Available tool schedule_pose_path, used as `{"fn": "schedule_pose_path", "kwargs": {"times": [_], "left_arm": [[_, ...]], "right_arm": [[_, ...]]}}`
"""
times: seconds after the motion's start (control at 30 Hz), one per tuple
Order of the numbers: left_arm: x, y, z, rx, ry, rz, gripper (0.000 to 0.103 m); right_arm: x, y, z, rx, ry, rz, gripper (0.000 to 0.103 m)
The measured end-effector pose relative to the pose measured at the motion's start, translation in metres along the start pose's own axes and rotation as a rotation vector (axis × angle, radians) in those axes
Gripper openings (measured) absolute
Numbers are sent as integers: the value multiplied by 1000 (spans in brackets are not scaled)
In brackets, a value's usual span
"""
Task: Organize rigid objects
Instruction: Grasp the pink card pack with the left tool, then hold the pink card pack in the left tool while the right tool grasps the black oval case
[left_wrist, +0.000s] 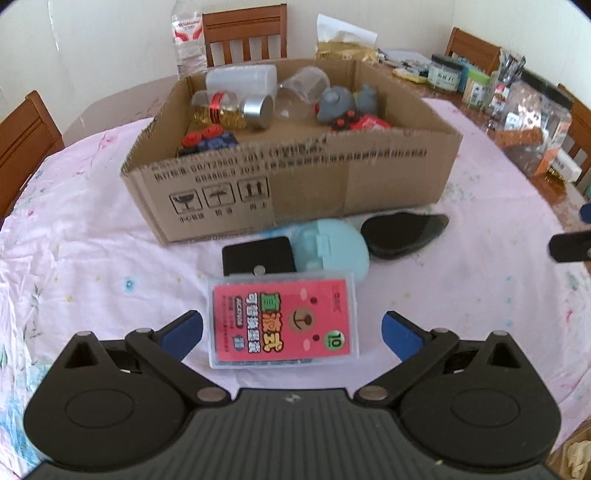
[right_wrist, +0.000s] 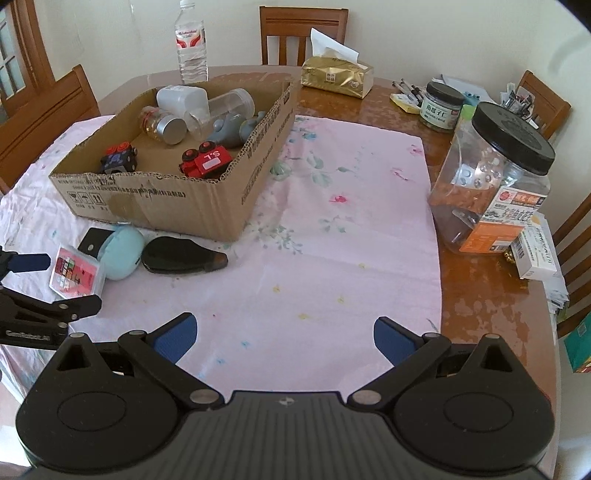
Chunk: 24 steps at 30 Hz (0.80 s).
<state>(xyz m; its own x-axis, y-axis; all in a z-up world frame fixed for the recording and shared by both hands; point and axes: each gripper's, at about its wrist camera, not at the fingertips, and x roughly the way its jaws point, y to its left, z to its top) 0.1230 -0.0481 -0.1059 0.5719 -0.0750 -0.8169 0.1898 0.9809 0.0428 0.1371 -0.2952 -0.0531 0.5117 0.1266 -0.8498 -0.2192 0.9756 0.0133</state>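
A clear plastic case with a pink label (left_wrist: 282, 319) lies on the pink cloth, between the open fingers of my left gripper (left_wrist: 291, 334); it also shows in the right wrist view (right_wrist: 75, 272). Behind it lie a black square pad (left_wrist: 258, 254), a light blue case (left_wrist: 332, 247) and a black oval case (left_wrist: 400, 230). The cardboard box (left_wrist: 288, 173) holds jars, a grey toy and red and blue toy cars. My right gripper (right_wrist: 284, 339) is open and empty over bare cloth, to the right of the objects.
A large clear jar with a black lid (right_wrist: 491, 177) stands at the right on the wooden table. A gold tissue box (right_wrist: 336, 75), a water bottle (right_wrist: 191, 40) and small jars stand at the back. Wooden chairs surround the table.
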Motion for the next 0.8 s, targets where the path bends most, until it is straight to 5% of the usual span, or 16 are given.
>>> {"fn": "schedule_pose_path", "kwargs": {"times": [0.2,0.33,0.43,0.8], "left_arm": [[11,1,-1,10,5,4,102],[11,7,-2,-7,11,-22,89],[9,15,-4,-31,19,-46,89],[0,72,-19,-94,36,35,89]], "right_arm": [[-1,1,-4,22,5,-6,103],[3,7,-6,24,12,-7,103],[9,13,-5,28,19,-9,103],[47,48,4,19,47,28,103]]}}
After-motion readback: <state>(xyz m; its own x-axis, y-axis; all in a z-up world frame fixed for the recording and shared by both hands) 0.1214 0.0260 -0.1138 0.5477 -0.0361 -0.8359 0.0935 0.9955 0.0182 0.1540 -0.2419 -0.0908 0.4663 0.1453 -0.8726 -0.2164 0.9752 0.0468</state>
